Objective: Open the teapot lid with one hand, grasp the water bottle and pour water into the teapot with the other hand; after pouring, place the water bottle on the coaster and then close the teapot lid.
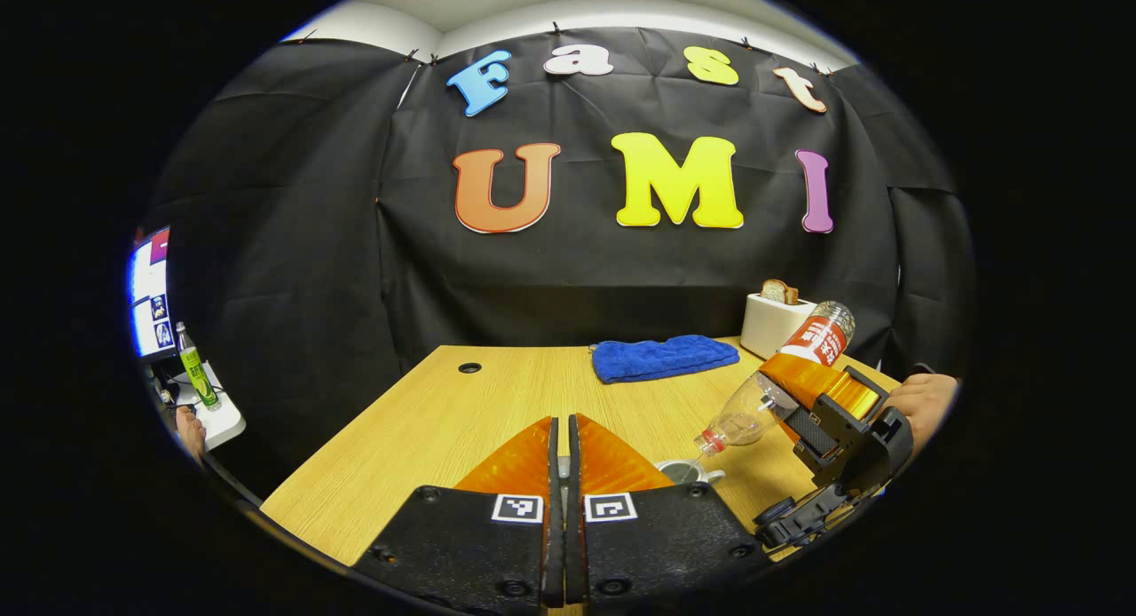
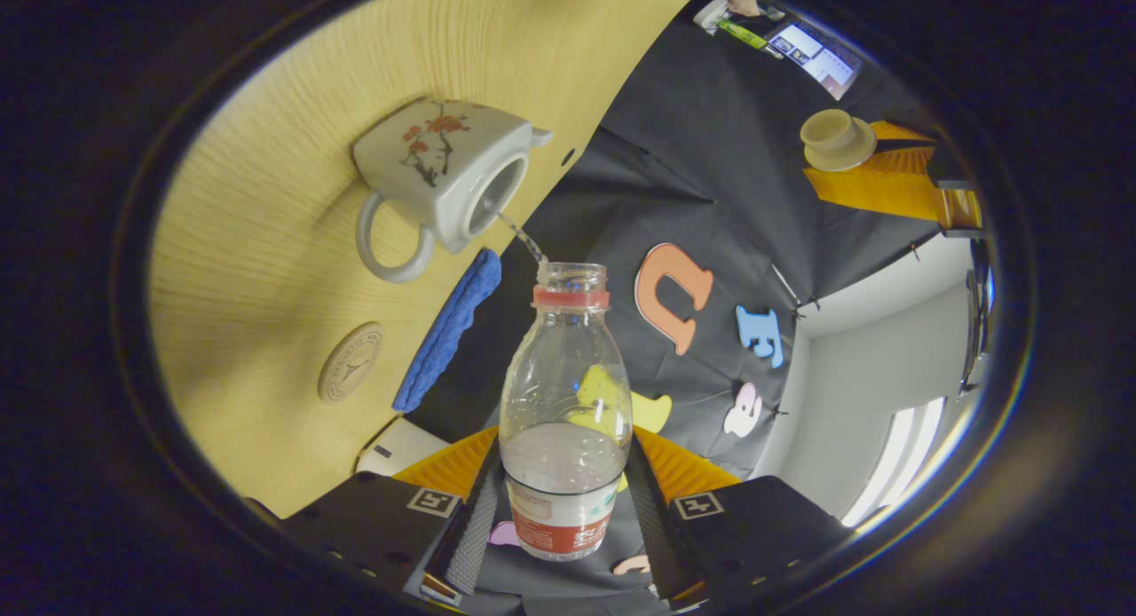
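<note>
The white teapot (image 2: 426,168), painted with red blossoms, stands uncovered on the wooden table (image 2: 266,243). My right gripper (image 2: 564,461) is shut on the clear water bottle (image 2: 564,394), which is tilted mouth down. A thin stream of water (image 2: 525,240) runs from the bottle into the pot's opening. In the left gripper view the tilted bottle (image 1: 785,372) hangs over the teapot's rim (image 1: 685,471), with the right gripper (image 1: 812,394) around its middle. My left gripper (image 1: 560,425) is shut; the right gripper view shows it (image 2: 865,159) holding the cream lid (image 2: 834,137) up, away from the pot. A round coaster (image 2: 351,363) lies beside the teapot.
A blue cloth (image 1: 666,357) lies at the back of the table, with a white toaster (image 1: 774,325) holding bread to its right. The tabletop has a cable hole (image 1: 469,367). A screen (image 1: 149,292) and a green bottle (image 1: 197,372) sit beyond the table's left edge. A hand (image 1: 923,403) holds the right gripper.
</note>
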A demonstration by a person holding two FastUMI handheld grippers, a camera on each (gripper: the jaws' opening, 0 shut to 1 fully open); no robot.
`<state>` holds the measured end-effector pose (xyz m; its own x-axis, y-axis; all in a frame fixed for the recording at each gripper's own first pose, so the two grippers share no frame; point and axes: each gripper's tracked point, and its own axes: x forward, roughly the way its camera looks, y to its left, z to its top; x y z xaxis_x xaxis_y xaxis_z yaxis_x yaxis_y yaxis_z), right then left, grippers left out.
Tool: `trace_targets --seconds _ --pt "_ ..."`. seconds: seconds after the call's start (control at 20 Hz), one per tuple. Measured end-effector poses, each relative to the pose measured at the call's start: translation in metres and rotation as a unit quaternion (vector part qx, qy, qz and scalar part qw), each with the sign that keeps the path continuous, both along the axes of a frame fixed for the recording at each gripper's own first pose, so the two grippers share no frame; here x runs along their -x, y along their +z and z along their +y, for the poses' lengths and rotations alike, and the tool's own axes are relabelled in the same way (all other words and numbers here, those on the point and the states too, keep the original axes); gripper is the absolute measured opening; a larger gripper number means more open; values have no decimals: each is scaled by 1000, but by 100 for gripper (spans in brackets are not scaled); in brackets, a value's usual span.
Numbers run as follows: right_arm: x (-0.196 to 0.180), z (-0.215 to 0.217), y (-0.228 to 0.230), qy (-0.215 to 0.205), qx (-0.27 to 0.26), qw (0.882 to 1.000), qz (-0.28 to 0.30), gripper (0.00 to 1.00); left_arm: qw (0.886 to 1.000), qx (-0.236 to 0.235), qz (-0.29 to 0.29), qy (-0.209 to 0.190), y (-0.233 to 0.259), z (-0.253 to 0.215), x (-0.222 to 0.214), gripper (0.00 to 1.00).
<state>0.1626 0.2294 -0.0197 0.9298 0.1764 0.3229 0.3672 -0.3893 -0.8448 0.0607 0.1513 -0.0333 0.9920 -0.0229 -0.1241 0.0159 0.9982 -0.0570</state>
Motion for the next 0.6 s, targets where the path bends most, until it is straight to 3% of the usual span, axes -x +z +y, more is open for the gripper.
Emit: trace_targets --seconds 0.6 --pt "4 8 11 4 30 999 -17 72 1000 10 1 9 -1 14 2 3"
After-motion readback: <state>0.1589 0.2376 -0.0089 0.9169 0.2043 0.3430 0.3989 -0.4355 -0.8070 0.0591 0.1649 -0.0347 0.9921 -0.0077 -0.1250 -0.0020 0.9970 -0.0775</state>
